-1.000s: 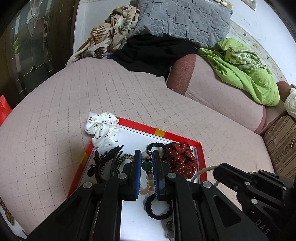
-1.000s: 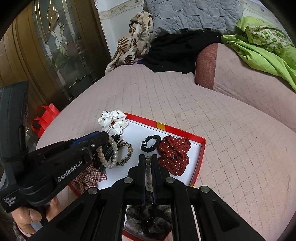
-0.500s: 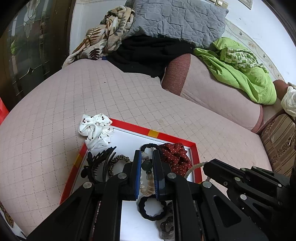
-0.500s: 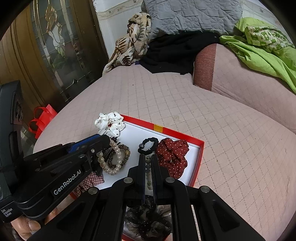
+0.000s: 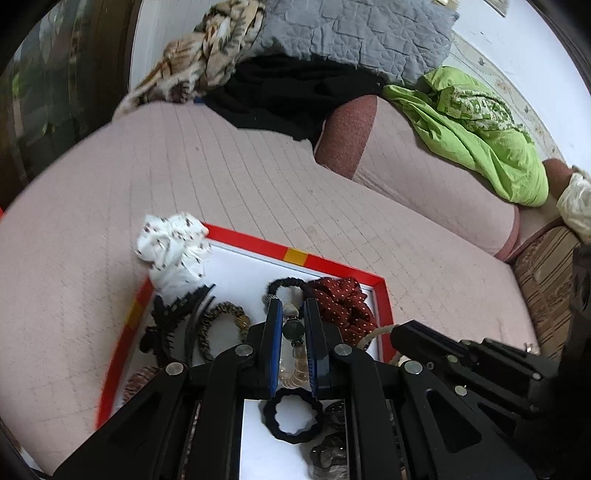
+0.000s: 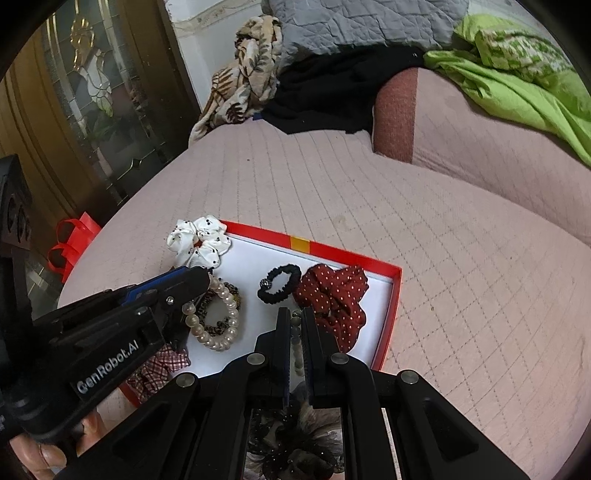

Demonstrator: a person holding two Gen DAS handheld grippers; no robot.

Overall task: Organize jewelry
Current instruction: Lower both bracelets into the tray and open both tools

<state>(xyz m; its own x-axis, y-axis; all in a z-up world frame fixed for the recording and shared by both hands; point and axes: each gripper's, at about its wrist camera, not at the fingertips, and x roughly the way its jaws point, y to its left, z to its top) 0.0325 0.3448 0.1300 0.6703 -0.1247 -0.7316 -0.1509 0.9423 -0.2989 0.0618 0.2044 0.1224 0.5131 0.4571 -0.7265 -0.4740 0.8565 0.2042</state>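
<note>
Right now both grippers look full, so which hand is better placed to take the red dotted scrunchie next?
Right, probably: the right gripper sits beside the red scrunchie; the left gripper, holding the pearl bracelet, is across the tray.

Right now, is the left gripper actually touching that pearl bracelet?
Touching. In the right wrist view the left gripper is shut on the pearl bracelet, whose loop hangs from its tips; the left wrist view shows beads pinched between the blue pads.

You face a quilted pink bedspread (image 6: 424,229) with a grey quilted pillow (image 5: 362,33), black cloth (image 5: 280,92) and green bedding (image 5: 476,136) heaped against a white wall (image 5: 524,40); a wooden stained-glass door (image 6: 92,96) stands left.
</note>
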